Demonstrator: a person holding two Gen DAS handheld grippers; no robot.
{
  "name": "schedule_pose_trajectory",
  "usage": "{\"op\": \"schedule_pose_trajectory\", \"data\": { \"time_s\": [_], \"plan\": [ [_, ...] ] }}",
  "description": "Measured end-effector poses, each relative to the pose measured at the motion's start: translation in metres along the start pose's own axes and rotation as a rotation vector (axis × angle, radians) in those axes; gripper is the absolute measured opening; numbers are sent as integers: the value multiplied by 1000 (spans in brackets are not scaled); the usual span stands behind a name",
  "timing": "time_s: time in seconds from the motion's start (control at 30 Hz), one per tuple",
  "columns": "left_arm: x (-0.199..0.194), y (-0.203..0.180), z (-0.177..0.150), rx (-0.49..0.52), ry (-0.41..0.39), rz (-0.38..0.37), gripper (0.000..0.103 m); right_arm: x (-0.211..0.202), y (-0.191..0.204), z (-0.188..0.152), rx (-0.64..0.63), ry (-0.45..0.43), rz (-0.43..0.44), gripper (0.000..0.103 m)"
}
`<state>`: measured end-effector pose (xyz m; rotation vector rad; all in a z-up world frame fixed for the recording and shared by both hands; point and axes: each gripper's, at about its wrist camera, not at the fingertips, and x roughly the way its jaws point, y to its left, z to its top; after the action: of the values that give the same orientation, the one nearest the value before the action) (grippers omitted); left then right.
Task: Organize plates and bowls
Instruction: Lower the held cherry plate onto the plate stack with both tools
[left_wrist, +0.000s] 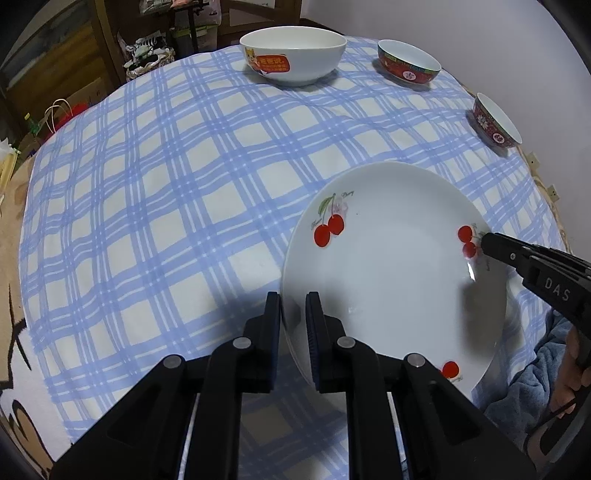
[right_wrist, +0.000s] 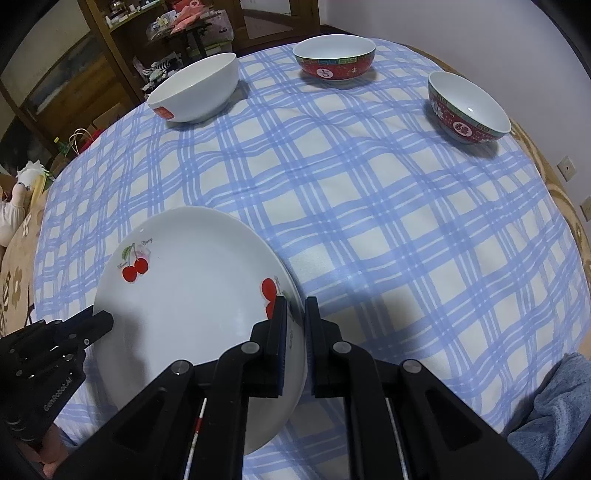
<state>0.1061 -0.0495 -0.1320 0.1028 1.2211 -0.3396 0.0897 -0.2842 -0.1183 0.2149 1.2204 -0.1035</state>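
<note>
One plate (left_wrist: 388, 280) lies nearest, white with red cherry prints, on the blue-and-white checked cloth (left_wrist: 166, 206) that covers the desk. Both claws grip it at opposite edges. The left claw (left_wrist: 293, 314) is narrowed onto the plate's left rim, one finger outside and one over the inside. The right claw (right_wrist: 295, 317) is pinched tight on the right rim in the same way. Whether the plate rests flat on the cloth or is raised a little cannot be told.

Three cherry prints show on the plate in the left wrist view – one is half covered by the right claw's tip, another is cut by the left claw's linkage. A second rim line seems to run under the plate's right edge in the right wrist view, too faint to say if another plate lies beneath.

Farther off stand three bowls, all upright and well apart. One is a large white bowl (right_wrist: 195, 92) with a cartoon sticker, at the far left. Two are red patterned bowls – one (right_wrist: 334, 59) at the far edge, one (right_wrist: 469, 109) to the right.

A hand with a blue fleece sleeve (left_wrist: 532, 373) shows at the frame edge, mostly cut off. Beyond the desk, a dark wooden cabinet (right_wrist: 103, 70) holds blurred clutter.
</note>
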Motion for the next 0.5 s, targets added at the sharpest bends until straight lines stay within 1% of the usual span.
{"op": "schedule_pose_trajectory", "data": {
  "time_s": [0.17, 0.3, 0.4, 0.5],
  "plan": [
    [0, 0, 0, 3, 3, 2, 15, 0, 0, 0, 6, 1, 2, 11],
    [-3, 1, 1, -1, -4, 18, 15, -1, 3, 0, -4, -3, -6, 12],
    [-11, 5, 2, -22, -19, 21, 16, -6, 3, 1, -3, -26, -3, 12],
    [-22, 7, 5, -30, -37, 21, 20, -17, 3, 3, 7, -67, 41, 12]
  ]
}}
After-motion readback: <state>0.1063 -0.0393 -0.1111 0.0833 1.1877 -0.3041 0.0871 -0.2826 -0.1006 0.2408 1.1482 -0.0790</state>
